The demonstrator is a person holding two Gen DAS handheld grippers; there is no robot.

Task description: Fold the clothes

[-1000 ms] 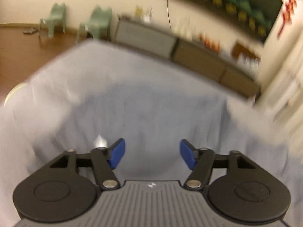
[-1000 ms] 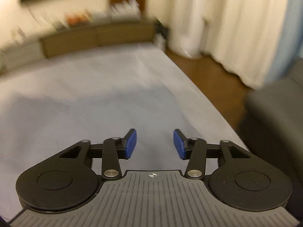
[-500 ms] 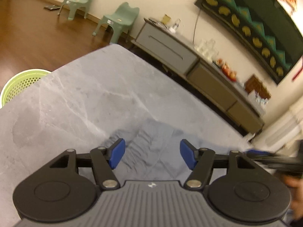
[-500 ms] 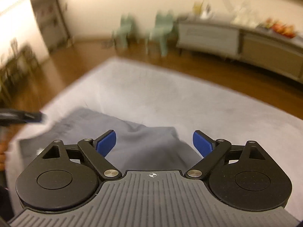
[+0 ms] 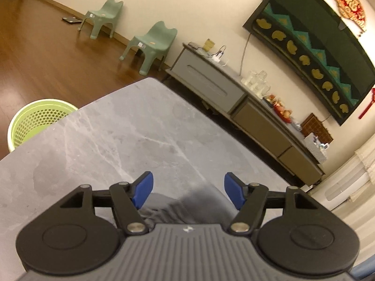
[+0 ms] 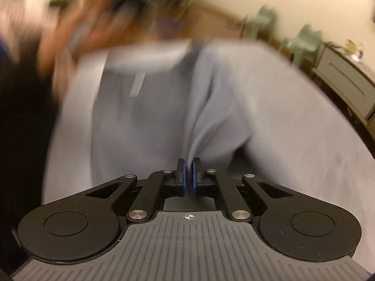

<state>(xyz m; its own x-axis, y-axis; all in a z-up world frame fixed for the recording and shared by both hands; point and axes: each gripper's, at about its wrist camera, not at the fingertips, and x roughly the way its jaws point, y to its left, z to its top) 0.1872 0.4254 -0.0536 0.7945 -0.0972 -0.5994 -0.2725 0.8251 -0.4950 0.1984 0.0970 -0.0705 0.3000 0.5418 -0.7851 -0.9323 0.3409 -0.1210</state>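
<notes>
My right gripper (image 6: 189,172) has its blue pads pinched together on a fold of the grey garment (image 6: 150,117), which stretches away from the jaws across the table (image 6: 304,128); that view is badly blurred, so I cannot make out what kind of garment it is. My left gripper (image 5: 188,190) has its jaws opening, with a rumpled edge of the same grey cloth lying on the marble top beneath and between the pads, which do not press it. Past the table corner I see a green basket (image 5: 35,119), two green chairs (image 5: 150,46) and a long cabinet (image 5: 234,98)
</notes>
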